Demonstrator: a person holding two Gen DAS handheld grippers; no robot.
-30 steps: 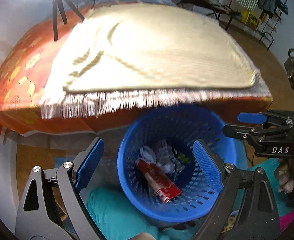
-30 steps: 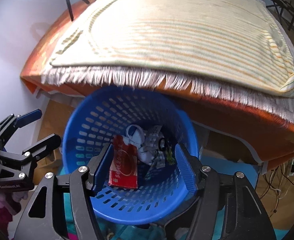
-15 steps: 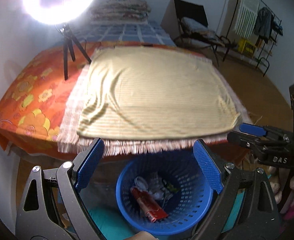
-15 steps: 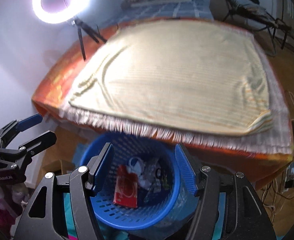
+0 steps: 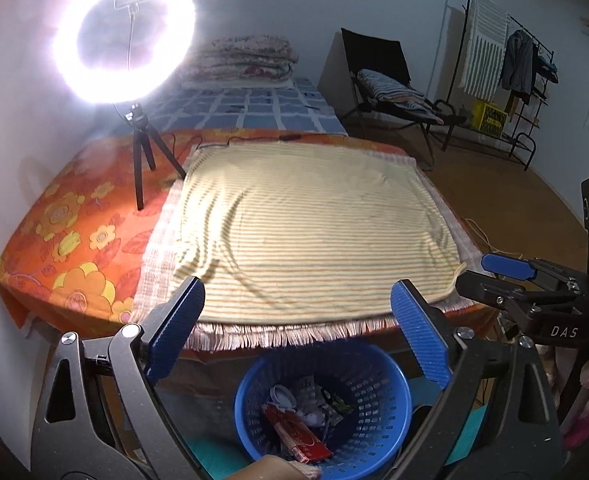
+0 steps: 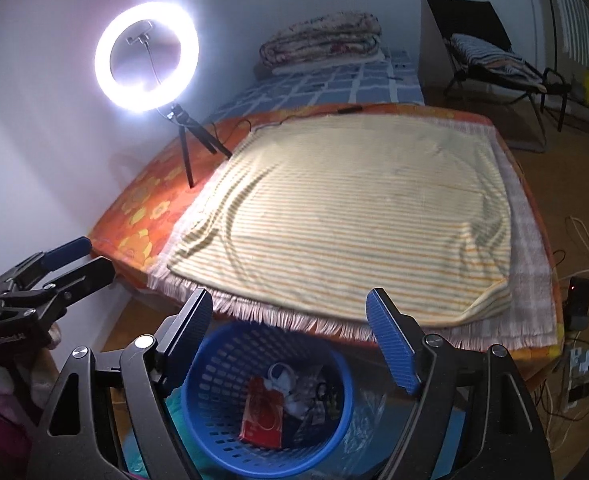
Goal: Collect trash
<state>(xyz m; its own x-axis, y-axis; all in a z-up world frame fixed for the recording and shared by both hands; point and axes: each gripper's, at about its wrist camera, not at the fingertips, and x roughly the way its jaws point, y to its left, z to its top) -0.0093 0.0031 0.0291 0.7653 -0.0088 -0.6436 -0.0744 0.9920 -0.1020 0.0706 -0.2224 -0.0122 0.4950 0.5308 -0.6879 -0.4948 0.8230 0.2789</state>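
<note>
1. While the ring light [image 5: 124,42] shines at the far left on its small tripod, the bed with the orange flowered sheet [image 5: 70,248] carries no trash that I can see.
2. The striped blanket [image 5: 314,232] lies flat over the middle of the bed – nothing rests on it.
3. The left gripper [image 5: 298,340] is released, its blue pads wide apart with nothing between them.
4. Below the fringe of the blanket stands the blue basket [image 6: 198,380], and the trash is inside it: a red packet [image 6: 262,416] and some crumpled wrappers [image 6: 290,384].
5. The right gripper [image 6: 290,336] is opening at this moment, and it holds nothing.
6. I judge that the dropping step is finished. The next move calls for a search for more trash – on the bed or on the floor – and a reach with free pads.
</note>
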